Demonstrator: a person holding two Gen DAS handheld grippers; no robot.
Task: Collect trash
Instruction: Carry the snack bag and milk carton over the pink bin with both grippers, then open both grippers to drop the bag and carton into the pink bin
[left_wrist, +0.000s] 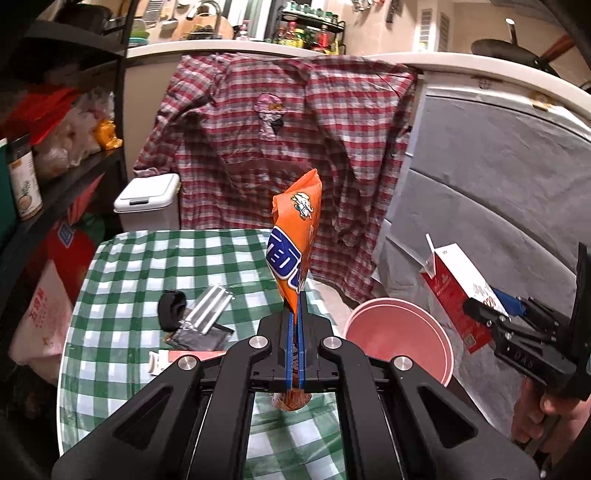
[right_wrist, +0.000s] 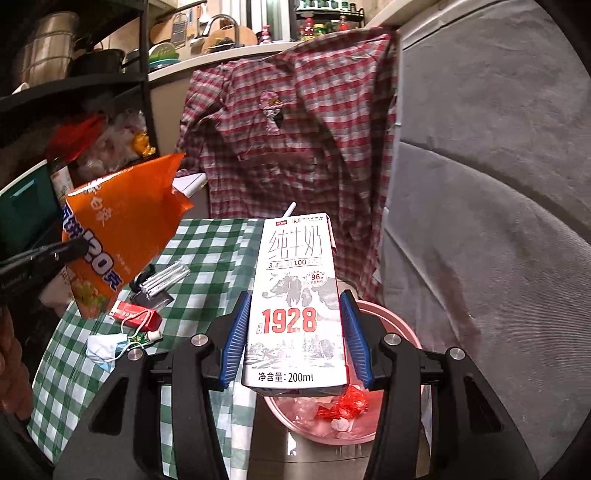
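My left gripper (left_wrist: 295, 306) is shut on an orange snack bag (left_wrist: 295, 236), held upright above the green checked table (left_wrist: 147, 266); the bag also shows at the left of the right wrist view (right_wrist: 118, 236). My right gripper (right_wrist: 293, 325) is shut on a white milk carton (right_wrist: 295, 306) with a straw, held over a pink bin (right_wrist: 399, 325) that holds red wrappers. In the left wrist view the carton (left_wrist: 458, 284) and right gripper (left_wrist: 491, 314) are right of the pink bin (left_wrist: 399, 336).
On the table lie a black and silver packet (left_wrist: 207, 317), a red and white box (right_wrist: 136, 314), a crumpled face mask (right_wrist: 103, 347). A plaid shirt (left_wrist: 280, 147) hangs behind. A white lidded bin (left_wrist: 147, 203) stands beyond the table. Grey covered furniture (right_wrist: 480, 221) is right, shelves (left_wrist: 55, 166) left.
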